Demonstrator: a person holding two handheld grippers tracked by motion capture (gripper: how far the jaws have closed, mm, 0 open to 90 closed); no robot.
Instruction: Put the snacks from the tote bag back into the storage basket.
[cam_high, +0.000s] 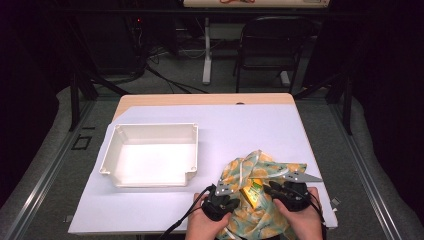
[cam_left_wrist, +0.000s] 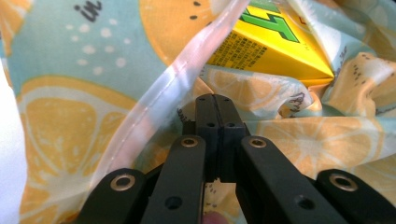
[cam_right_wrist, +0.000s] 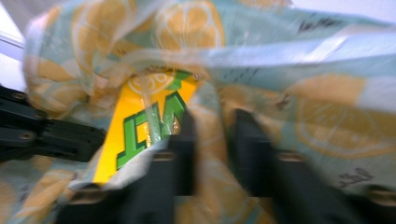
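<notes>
High view: a lemon-print cloth bag (cam_high: 257, 192) lay at the bench's (cam_high: 250, 130) near right edge, a yellow carton (cam_high: 251, 194) inside it.
Left tongs (cam_left_wrist: 215, 100): jaws pressed together beside the bag's pale hem.
Right tongs (cam_right_wrist: 210, 135): jaws apart, cloth draped between them.
White tray (cam_high: 115, 150): left of the bag, apart from it.

Dim room beyond the white-covered wooden table (cam_high: 260, 99), with a dark chair (cam_high: 272, 42), grey floor (cam_high: 200, 75), floor cables (cam_high: 165, 80), perhaps black curtains.
</notes>
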